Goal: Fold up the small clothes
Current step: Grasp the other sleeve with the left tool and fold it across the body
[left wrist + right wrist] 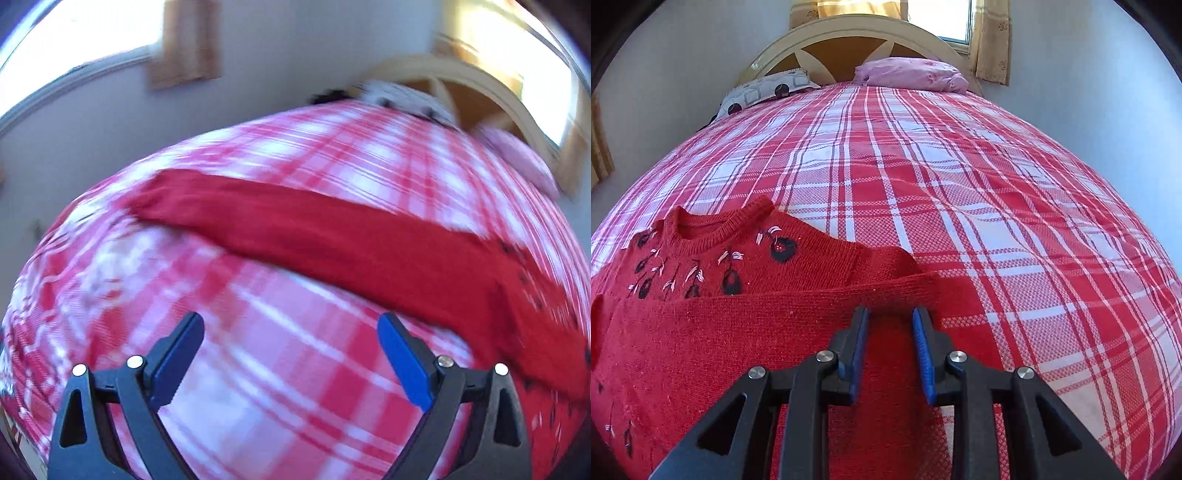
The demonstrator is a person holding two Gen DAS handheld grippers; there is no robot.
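Note:
A red knit sweater (798,258) with dark and white embroidery below its round neck lies on the plaid bedspread (960,184). A wide fold of the same knit (738,350) lies across its lower part. My right gripper (891,314) sits at that fold's far edge. Its jaws stand only a little apart, with red knit filling the narrow gap. In the blurred left wrist view the sweater (332,236) shows as a long red band across the bed. My left gripper (291,328) hangs in front of it, wide open and empty, over bare bedspread (258,387).
Against the headboard (849,40) at the far end of the bed lie a patterned pillow (764,90) and a pink pillow (912,74). Curtained windows (990,40) stand behind. Walls close in on both sides of the bed.

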